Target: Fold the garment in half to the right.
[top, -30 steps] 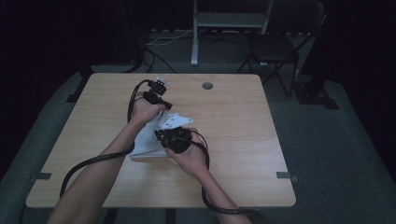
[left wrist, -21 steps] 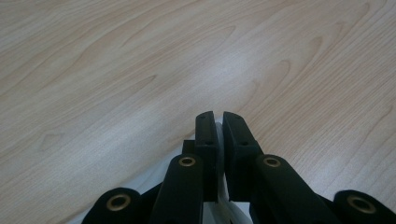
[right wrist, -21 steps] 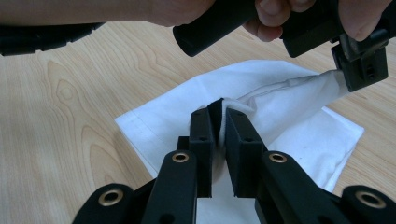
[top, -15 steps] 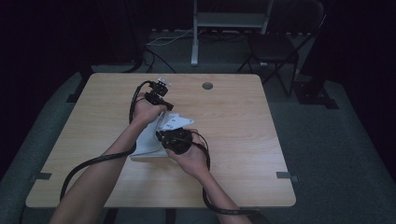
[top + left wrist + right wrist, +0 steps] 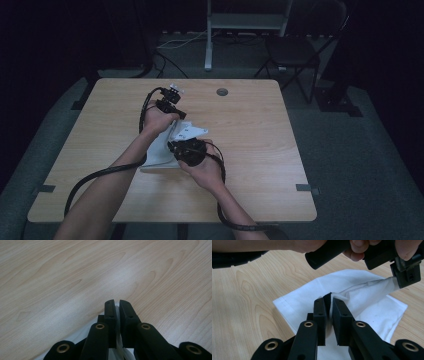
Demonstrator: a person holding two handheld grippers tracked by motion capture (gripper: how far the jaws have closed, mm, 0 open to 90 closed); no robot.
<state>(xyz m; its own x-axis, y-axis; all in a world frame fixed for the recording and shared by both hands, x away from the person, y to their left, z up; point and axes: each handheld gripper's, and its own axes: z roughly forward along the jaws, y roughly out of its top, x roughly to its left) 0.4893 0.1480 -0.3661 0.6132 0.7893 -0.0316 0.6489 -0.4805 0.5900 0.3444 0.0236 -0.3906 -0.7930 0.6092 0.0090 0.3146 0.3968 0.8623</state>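
A light wood-grain bench (image 5: 260, 150) stands on grey carpet in a dark room, a chair (image 5: 295, 50) behind it. A white cloth (image 5: 159, 150) lies mid-bench, long axis running near to far. The left gripper (image 5: 115, 302) and right gripper (image 5: 329, 298) each pinch a fold of it.

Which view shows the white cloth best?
The right gripper view: the cloth spreads on the table, one fold pinched in the right gripper, another edge held by the left gripper. The high view shows it small between the hands; the left gripper view shows a sliver between the jaws.
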